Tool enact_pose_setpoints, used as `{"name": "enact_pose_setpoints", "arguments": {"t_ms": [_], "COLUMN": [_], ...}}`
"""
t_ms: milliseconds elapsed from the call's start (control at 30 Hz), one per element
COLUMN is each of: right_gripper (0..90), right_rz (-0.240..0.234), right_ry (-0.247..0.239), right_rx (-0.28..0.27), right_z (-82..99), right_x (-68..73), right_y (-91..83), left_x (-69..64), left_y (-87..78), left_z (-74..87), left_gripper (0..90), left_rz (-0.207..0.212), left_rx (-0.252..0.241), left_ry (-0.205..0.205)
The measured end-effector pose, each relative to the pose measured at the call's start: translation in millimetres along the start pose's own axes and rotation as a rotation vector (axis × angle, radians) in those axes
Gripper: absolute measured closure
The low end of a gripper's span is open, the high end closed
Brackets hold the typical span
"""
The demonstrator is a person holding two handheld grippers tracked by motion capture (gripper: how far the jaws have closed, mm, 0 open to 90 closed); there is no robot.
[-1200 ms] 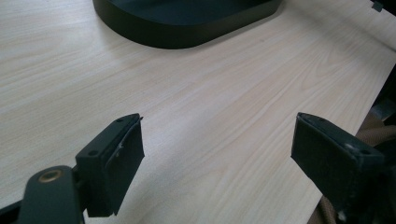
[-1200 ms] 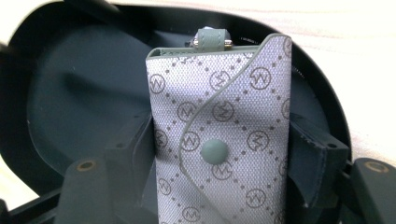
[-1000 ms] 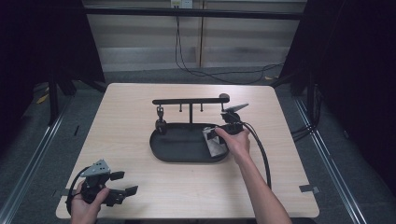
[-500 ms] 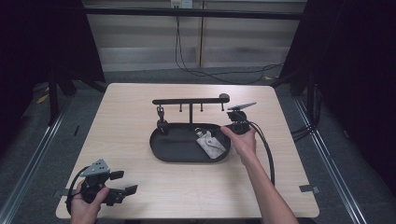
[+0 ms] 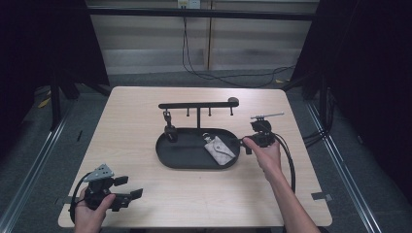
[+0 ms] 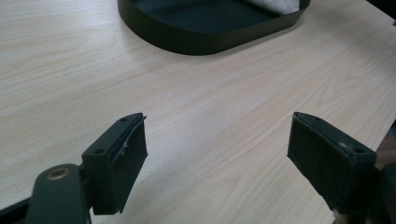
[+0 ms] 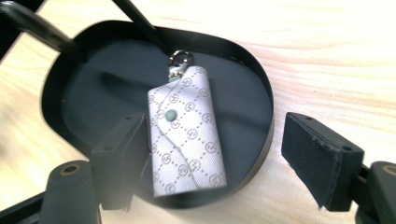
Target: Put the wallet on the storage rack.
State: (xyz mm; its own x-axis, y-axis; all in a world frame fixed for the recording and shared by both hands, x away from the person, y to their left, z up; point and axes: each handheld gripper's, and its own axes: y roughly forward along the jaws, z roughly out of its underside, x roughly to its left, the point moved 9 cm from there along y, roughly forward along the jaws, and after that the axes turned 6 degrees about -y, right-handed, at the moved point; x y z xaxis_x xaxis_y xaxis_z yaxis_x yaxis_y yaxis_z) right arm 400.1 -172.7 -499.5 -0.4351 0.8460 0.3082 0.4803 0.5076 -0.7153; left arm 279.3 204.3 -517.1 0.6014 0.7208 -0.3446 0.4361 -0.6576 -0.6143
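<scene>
Resting on the table (image 5: 145, 116), the tray (image 5: 180, 158) is holding the pouch (image 5: 219, 150) at its right end. Right gripper (image 5: 252, 141) is hovering beside it, jaws spread; left gripper (image 5: 127, 192), spread, is idling well apart. Likely next: grasping the pouch.

We record a light wood-grain table (image 5: 145, 121) with rounded corners. A black oval tray (image 5: 184, 156) sits directly on it, right of centre, carrying a black rack with a horizontal bar (image 5: 197, 105) on a post. Two small tape pieces (image 5: 321, 196) lie near the table's front corners. The remaining surface shows bare wood.
</scene>
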Motion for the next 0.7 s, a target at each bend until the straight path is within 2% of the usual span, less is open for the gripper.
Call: {"name": "enact_pose_setpoints", "arguments": {"t_ms": [433,700], "right_gripper": [23.3,23.5], "right_rz": [0.019,0.027], "right_ry": [-0.047,-0.079], "right_rx": [-0.059,-0.064], "right_z": [26.9,53.6], "right_x": [-1.2,3.2], "right_y": [-27.4,-45.8], "left_x": [-1.8,-3.2], "left_y": [-1.0,0.4], "left_z": [-0.9,-0.2], "left_gripper": [19.6,19.5], "left_rz": [0.009,0.015], "left_rx": [-0.014,-0.007], "left_ry": [-0.016,-0.015]}}
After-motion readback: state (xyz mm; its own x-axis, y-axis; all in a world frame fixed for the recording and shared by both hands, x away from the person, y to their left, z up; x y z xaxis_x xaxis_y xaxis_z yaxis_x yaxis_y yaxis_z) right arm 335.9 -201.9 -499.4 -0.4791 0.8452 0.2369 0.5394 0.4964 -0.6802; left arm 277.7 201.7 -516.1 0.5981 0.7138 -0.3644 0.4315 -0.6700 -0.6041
